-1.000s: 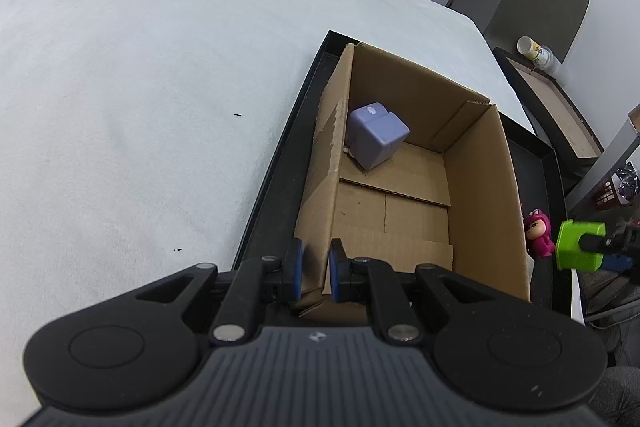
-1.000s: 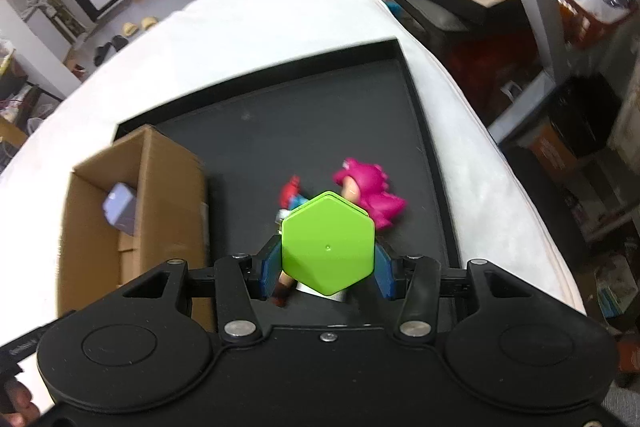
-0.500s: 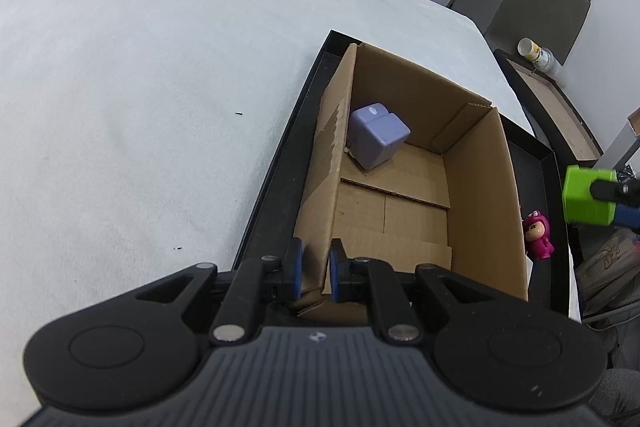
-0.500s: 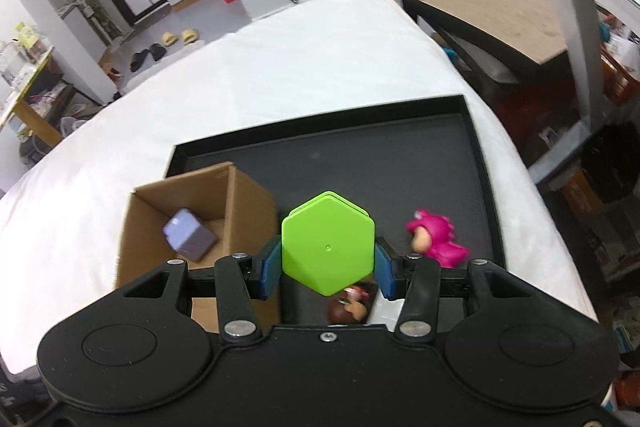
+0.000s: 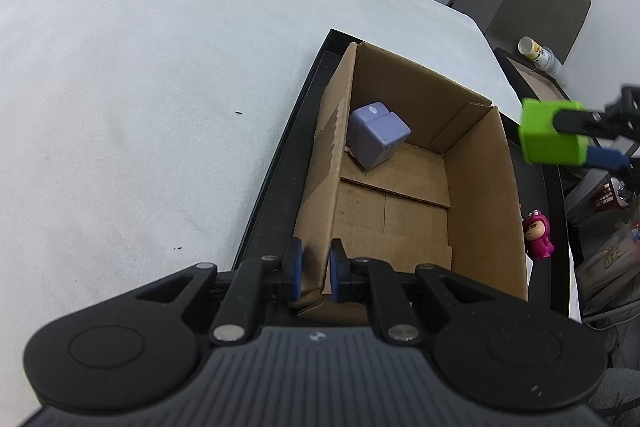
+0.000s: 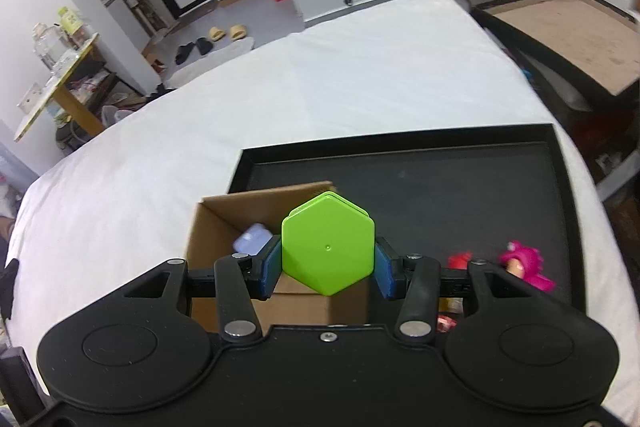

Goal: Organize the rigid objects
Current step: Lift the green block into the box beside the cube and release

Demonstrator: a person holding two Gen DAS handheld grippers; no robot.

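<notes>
- The bright green hexagonal plastic block (image 6: 328, 249) is off the surface, clamped between the blue pads of the right gripper (image 6: 327, 269). In the left wrist view the block (image 5: 552, 133) hangs just beyond the right-hand wall of the open brown cardboard box (image 5: 480, 195), above rim height.
- The left gripper (image 5: 313, 269) is pinched on the near left corner of the box wall, bracing it. That grip looks worth keeping while the block goes in, since an empty box would probably slide on the tray.
- To do this step well, I would carry the block sideways until it sits fully over the box floor, lower it past the rim, and only then let the pads part. Letting go over the wall risks the block tipping out onto the tray.
- A flat face down should stop it rolling. The bare floor nearer the left gripper is the safer spot, well apart from what already lies inside.
- Count inside the box: 1 lavender rounded plastic block (image 5: 378, 139), lying against the left wall at the far end.
- Count on the black shallow tray (image 6: 440, 147): 1 pink hooded figurine (image 6: 524, 267) and 1 red toy (image 6: 460, 261), partly hidden behind the gripper; more may sit out of sight.
- 1 box, 1 tray, 2 grippers, all on a white cloth-covered table (image 5: 140, 87).
</notes>
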